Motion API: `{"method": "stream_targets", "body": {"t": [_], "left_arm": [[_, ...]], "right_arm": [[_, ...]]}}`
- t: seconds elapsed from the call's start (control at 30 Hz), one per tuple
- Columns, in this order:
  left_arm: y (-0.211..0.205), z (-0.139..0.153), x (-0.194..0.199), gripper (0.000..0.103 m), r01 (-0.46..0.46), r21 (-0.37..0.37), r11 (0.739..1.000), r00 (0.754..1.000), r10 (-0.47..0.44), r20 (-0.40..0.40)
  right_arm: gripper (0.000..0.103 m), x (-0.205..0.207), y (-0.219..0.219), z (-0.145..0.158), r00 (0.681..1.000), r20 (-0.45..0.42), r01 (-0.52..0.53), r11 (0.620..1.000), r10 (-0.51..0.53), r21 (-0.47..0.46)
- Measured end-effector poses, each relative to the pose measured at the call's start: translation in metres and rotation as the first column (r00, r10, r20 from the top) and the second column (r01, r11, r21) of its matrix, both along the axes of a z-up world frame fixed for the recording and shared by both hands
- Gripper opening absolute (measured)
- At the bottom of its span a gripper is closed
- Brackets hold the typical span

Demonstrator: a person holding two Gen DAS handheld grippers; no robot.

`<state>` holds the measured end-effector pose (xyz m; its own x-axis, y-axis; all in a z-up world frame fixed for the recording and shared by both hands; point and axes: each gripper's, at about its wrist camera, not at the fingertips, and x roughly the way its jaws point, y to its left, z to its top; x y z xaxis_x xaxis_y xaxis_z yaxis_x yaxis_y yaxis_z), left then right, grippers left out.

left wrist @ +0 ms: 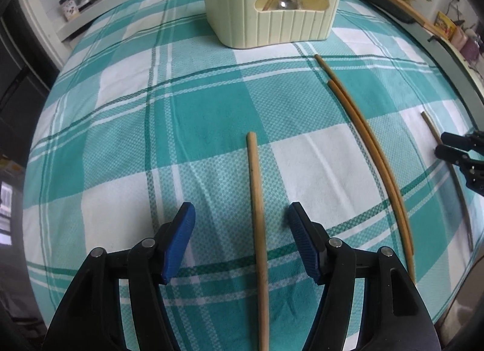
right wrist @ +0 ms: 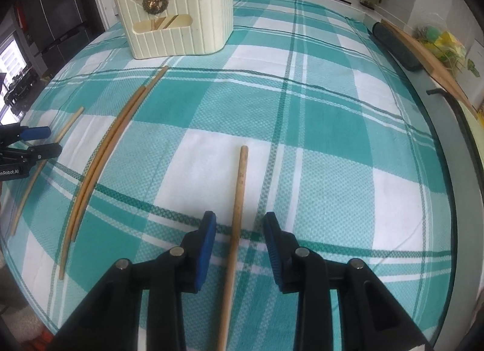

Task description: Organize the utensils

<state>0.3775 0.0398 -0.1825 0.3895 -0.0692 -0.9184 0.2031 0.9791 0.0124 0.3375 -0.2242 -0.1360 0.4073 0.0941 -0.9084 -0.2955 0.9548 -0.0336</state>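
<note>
1. Work surface: a table under a teal-and-white checked cloth (left wrist: 193, 115). A cream ribbed utensil holder (left wrist: 272, 6) stands at the far side, already with wooden pieces showing through its front slot.

2. Utensils outstanding: four chopsticks lie on the cloth. A pair of darker chopsticks (left wrist: 369, 145) lies side by side, touching, in the middle. One pale chopstick (left wrist: 257, 215) lies to their left, and a fourth chopstick (right wrist: 237, 215) to their right, each apart from the pair.

3. Left gripper (left wrist: 240, 230): jaws apart, straddling the pale chopstick, with clear cloth visible between each blue pad and the wood. Nothing is gripped.

4. Right gripper (right wrist: 239, 236): jaws apart, though set narrower, straddling the fourth chopstick. The pads do not appear to press on it. Nothing is gripped.

5. Step in hand, as I judge it: both tools are lined up for a pick, one stick each.

6. Recommended practice:
   - Lower until the pad tips almost meet the cloth, keeping the stick central between the pads.
   - Close squarely across the stick; a skewed closure would likely roll a round stick out sideways.
   - Avoid pinching the cloth, which may drag as the tool lifts.
   - Grip somewhat back from the far end, so the stick can be tipped upright and dropped into the holder.

7. Risk: the sticks are thin and smooth; a light squeeze may let them swivel on lifting.
</note>
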Motion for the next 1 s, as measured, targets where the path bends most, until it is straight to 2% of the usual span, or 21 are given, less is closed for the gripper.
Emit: {"method": "stream_targets", "body": {"t": [0.1, 0.13, 0.17, 0.2, 0.23, 0.4, 0.57, 0.8, 1.0], "left_arm": [[-0.004, 0.002, 0.011, 0.051, 0.003, 0.005, 1.0, 1.0, -0.003, -0.018], [-0.005, 0.003, 0.013, 0.041, 0.008, 0.006, 1.0, 1.0, -0.008, -0.02], [-0.006, 0.003, 0.015, 0.027, 0.01, 0.004, 1.0, 1.0, -0.01, -0.021], [-0.007, 0.004, 0.017, 0.019, 0.009, -0.003, 1.0, 1.0, -0.009, -0.023], [-0.007, 0.004, 0.018, 0.006, 0.007, -0.007, 1.0, 1.0, -0.007, -0.026], [-0.004, 0.017, 0.009, 0.005, -0.019, -0.024, 1.0, 1.0, 0.02, 0.025], [0.007, 0.062, -0.016, 0.005, -0.046, -0.07, 0.996, 0.989, 0.055, 0.137], [0.019, 0.135, -0.064, 0.005, -0.031, -0.149, 0.988, 0.949, 0.076, 0.306], [0.029, 0.175, -0.095, 0.005, -0.026, -0.216, 0.976, 0.911, 0.112, 0.396]], "right_arm": [[0.033, 0.014, 0.009, 0.0, 1.0, 0.0, -0.013, 1.0, 0.013, 0.0], [0.032, 0.019, 0.011, 0.0, 1.0, 0.001, -0.01, 1.0, 0.01, 0.005], [0.028, 0.023, 0.012, 0.0, 1.0, 0.0, -0.002, 1.0, 0.002, 0.011], [0.017, 0.027, 0.012, 0.0, 1.0, 0.004, 0.008, 1.0, -0.008, 0.016], [0.008, 0.03, 0.012, 0.0, 1.0, 0.009, 0.016, 1.0, -0.016, 0.014], [0.007, 0.032, 0.006, 0.01, 0.998, 0.029, 0.051, 0.997, -0.053, 0.064], [0.007, 0.012, -0.007, 0.052, 0.99, 0.109, 0.069, 0.987, -0.085, 0.147], [0.007, -0.03, -0.019, 0.122, 0.964, 0.247, 0.044, 0.972, -0.102, 0.233], [0.007, -0.067, -0.022, 0.171, 0.921, 0.372, 0.008, 0.962, -0.113, 0.274]]}}
